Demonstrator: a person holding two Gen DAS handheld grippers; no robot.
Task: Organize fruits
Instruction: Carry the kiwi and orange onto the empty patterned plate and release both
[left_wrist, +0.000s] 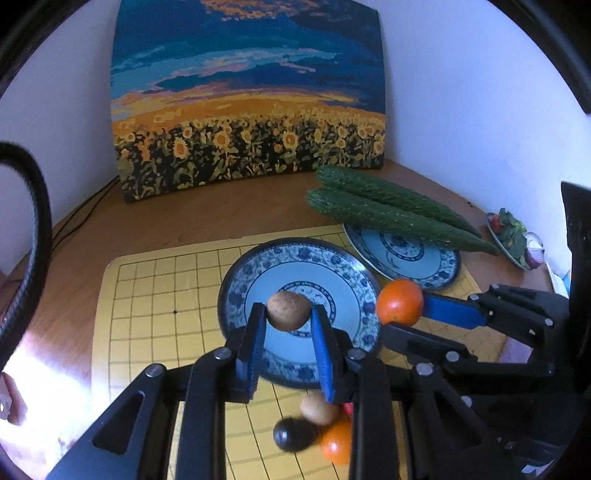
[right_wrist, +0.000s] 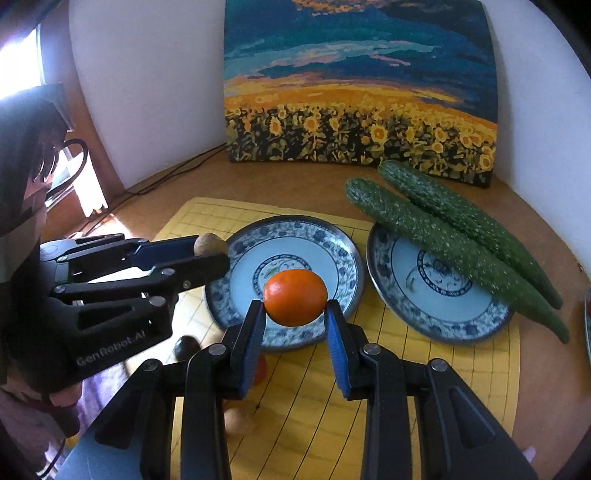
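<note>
the left gripper (left_wrist: 289, 314) has its blue fingers (left_wrist: 256, 343) clenched on a small brown fruit (left_wrist: 288, 310), pinched by its sides right at the tips and held in the air over the left plate (left_wrist: 255, 273). the plate under it is bare. in the right wrist view the same gripper (right_wrist: 207, 254) comes in from the left edge, the brown fruit (right_wrist: 209, 244) poking up at the plate's left rim (right_wrist: 236, 240).

just to the right, the right gripper (right_wrist: 295, 310) is grasping an orange fruit (right_wrist: 295, 297) between its fingers (right_wrist: 334, 343), again only at the tips, above the near rim of that same plate. beyond it, the right plate (right_wrist: 424, 314) carries two cucumbers (right_wrist: 443, 236) laid side by side, their ends sticking out past its rim.

on the yellow grid mat (left_wrist: 155, 295) below the left gripper, a dark fruit (left_wrist: 295, 434), another brown one (left_wrist: 317, 408) and an orange one (left_wrist: 336, 441) lie bunched together, blurred and partly hidden behind the gripper's frame. a sliver of something red beside them is too covered to tell. a sunflower painting (left_wrist: 247, 110) leans on the wall at the back of the table (left_wrist: 207, 218).
</note>
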